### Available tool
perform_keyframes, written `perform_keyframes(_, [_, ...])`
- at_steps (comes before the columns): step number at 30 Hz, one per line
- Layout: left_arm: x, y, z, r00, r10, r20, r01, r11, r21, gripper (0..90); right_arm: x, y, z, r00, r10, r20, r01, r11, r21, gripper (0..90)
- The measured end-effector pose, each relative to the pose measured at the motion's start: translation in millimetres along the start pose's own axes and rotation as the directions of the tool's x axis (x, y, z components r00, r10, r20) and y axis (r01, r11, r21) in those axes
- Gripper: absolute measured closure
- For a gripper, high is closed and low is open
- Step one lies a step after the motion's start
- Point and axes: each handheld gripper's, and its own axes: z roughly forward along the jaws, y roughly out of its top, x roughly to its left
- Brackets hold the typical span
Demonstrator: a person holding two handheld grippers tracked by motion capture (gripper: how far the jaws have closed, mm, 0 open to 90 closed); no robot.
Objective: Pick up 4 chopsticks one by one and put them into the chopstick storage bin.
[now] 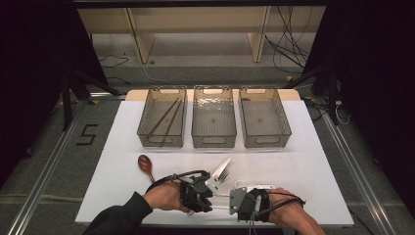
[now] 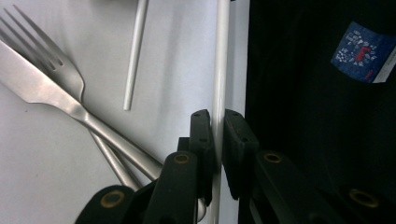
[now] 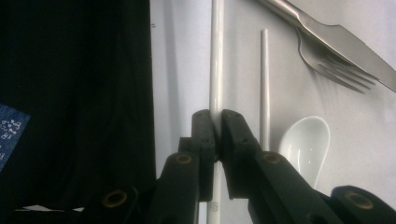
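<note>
A white chopstick (image 2: 220, 65) lies along the table's near edge, and my left gripper (image 2: 217, 116) is shut on it. My right gripper (image 3: 216, 114) is shut on a white chopstick (image 3: 216, 56) too, apparently the same one from the other end. A second white chopstick (image 3: 264, 79) lies loose beside it, next to a white ceramic spoon (image 3: 306, 140). A steel fork (image 2: 56, 65) and knife (image 2: 32, 84) lie crossed a little farther in. In the high view both grippers, left (image 1: 208, 193) and right (image 1: 234, 201), face each other at the front edge.
Three clear bins stand in a row at the back: the left bin (image 1: 142, 125) holds brown chopsticks (image 1: 164, 117), the middle bin (image 1: 214, 142) and right bin (image 1: 284, 122) hold nothing. A wooden spoon (image 1: 145, 164) lies left of my hands. The white table edge (image 1: 147, 223) runs just below the grippers.
</note>
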Motion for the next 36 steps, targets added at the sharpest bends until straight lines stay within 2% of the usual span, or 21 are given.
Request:
perform_keyframes(3, [-0.1, -1.5, -1.5, 0.9996, 0.013, 0.024, -0.013, 0.9998, -0.015, 84.0, 0.8, -0.7, -1.0, 1.0000, -0.001, -0.003, 0.001, 1.000, -0.009, 84.5])
perform_keyframes(6, [-0.1, -2.5, -3.2, 0.9995, 0.002, 0.031, -0.001, 0.9991, -0.042, 84.6, 0.3, -3.1, -3.1, 0.9999, 0.011, 0.000, -0.011, 1.000, -0.025, 82.9])
perform_keyframes(8, [-0.2, -3.1, -4.6, 0.9999, -0.004, 0.015, 0.005, 0.9991, -0.042, 84.7, -2.1, -5.7, -6.6, 0.9991, 0.041, 0.009, -0.041, 0.998, -0.039, 78.9])
perform_keyframes(10, [-0.3, -4.5, -7.5, 0.9998, -0.006, 0.017, 0.006, 0.9987, -0.051, 84.8, -5.0, -9.5, -12.5, 0.9970, 0.074, 0.022, -0.072, 0.995, -0.073, 73.6])
perform_keyframes(11, [-0.2, -5.2, -8.6, 0.9998, -0.018, 0.011, 0.018, 0.9978, -0.064, 84.8, -5.0, -11.4, -16.1, 0.9946, 0.101, 0.026, -0.098, 0.991, -0.090, 67.6])
perform_keyframes(14, [4.7, -8.5, -12.8, 0.9989, -0.046, -0.011, 0.045, 0.9963, -0.074, 84.8, -8.5, -17.7, -23.9, 0.9863, 0.161, 0.037, -0.153, 0.977, -0.150, 60.1])
perform_keyframes(17, [8.4, -13.7, -17.3, 0.9969, -0.072, -0.034, 0.068, 0.9934, -0.092, 84.8, -12.4, -23.3, -26.9, 0.9744, 0.221, 0.043, -0.209, 0.960, -0.187, 48.6])
perform_keyframes(20, [12.2, -18.2, -22.9, 0.9936, -0.099, -0.054, 0.093, 0.9895, -0.111, 84.8, -16.0, -28.4, -28.4, 0.9567, 0.287, 0.048, -0.269, 0.936, -0.226, 39.7])
perform_keyframes(21, [14.3, -20.1, -24.7, 0.9918, -0.110, -0.065, 0.101, 0.9876, -0.120, 84.7, -17.4, -30.0, -28.9, 0.9479, 0.315, 0.047, -0.296, 0.925, -0.241, 37.6])
perform_keyframes(23, [19.3, -24.7, -28.1, 0.9860, -0.145, -0.081, 0.132, 0.9802, -0.147, 84.7, -20.0, -34.4, -31.1, 0.9344, 0.354, 0.043, -0.330, 0.905, -0.270, 35.8])
perform_keyframes(27, [27.5, -33.6, -36.1, 0.9715, -0.202, -0.123, 0.177, 0.9661, -0.188, 84.7, -22.0, -42.8, -34.2, 0.8985, 0.434, 0.067, -0.394, 0.863, -0.315, 33.6])
perform_keyframes(28, [29.2, -35.1, -38.3, 0.9673, -0.217, -0.131, 0.189, 0.9616, -0.199, 84.7, -22.4, -45.1, -34.7, 0.8929, 0.445, 0.070, -0.402, 0.857, -0.322, 33.0])
perform_keyframes(31, [34.4, -39.3, -43.5, 0.9486, -0.269, -0.166, 0.227, 0.9452, -0.235, 84.7, -23.3, -50.6, -33.9, 0.8785, 0.472, 0.073, -0.426, 0.844, -0.327, 32.1])
perform_keyframes(32, [36.4, -41.0, -45.3, 0.9429, -0.284, -0.174, 0.238, 0.9401, -0.244, 84.7, -23.5, -51.9, -33.2, 0.8751, 0.478, 0.079, -0.431, 0.843, -0.323, 32.1])
perform_keyframes(34, [40.3, -44.5, -48.3, 0.9327, -0.314, -0.177, 0.263, 0.9282, -0.263, 84.7, -23.1, -53.5, -32.3, 0.8707, 0.485, 0.083, -0.437, 0.840, -0.322, 32.0])
perform_keyframes(36, [43.8, -48.0, -51.1, 0.9242, -0.335, -0.184, 0.280, 0.9213, -0.270, 84.7, -23.1, -55.0, -32.6, 0.8685, 0.489, 0.083, -0.440, 0.838, -0.323, 32.0])
